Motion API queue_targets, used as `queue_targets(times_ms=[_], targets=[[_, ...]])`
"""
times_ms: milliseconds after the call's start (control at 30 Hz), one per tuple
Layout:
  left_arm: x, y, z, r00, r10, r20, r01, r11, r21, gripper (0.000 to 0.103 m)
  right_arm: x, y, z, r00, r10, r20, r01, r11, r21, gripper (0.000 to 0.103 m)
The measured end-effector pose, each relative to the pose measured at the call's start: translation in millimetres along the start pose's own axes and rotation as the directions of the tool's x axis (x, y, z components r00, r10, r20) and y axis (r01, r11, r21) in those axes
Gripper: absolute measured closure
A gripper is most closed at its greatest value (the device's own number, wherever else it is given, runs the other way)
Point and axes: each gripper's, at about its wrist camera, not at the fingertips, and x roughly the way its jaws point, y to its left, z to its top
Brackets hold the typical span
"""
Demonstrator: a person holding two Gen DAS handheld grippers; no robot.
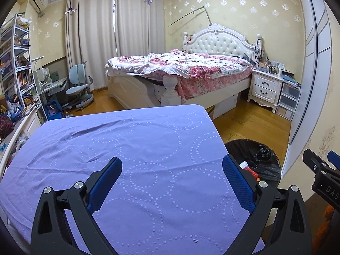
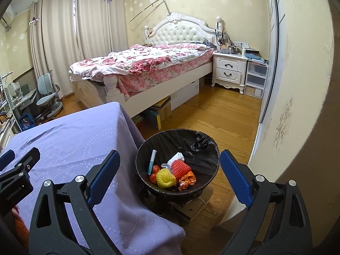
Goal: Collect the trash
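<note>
A round bin with a black liner [image 2: 204, 148] stands on the floor right of the table; its edge shows in the left wrist view [image 1: 267, 163]. In it lie a yellow foam net [image 2: 165, 178], a red foam net [image 2: 180, 166], an orange wrapper [image 2: 187, 179], a white-blue tube [image 2: 152, 161] and white paper [image 2: 176, 156]. My right gripper [image 2: 170, 161] is open and empty above the bin and the table's edge. My left gripper [image 1: 172, 167] is open and empty over the purple tablecloth [image 1: 127, 140].
The purple-covered table [image 2: 74, 131] fills the near left. A bed [image 2: 148, 63] with a floral quilt stands behind, with a nightstand [image 2: 229, 70] and plastic drawers [image 2: 256, 78] to its right. A desk chair [image 1: 78, 85] and shelves [image 1: 14, 63] stand at left. A wall [image 2: 297, 85] is close on the right.
</note>
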Motion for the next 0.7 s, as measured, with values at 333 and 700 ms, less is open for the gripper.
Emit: queue_targets(times_ms=[333,700], targets=[[-1.8,3.4,-4.2,1.0,-0.009,-0.001,0.009,1.0,-0.01,0.008,-3.6,9.1,-2.1,1.0,-0.001,0.003,0.001,1.0,-0.009,0.01],[-0.7,9.5,-7.0,1.0,-0.005,-0.014,0.005,1.0,-0.019,0.008,-4.8,9.7,-3.6,1.0,0.003,-0.001,-0.003,1.0,-0.014,0.01]])
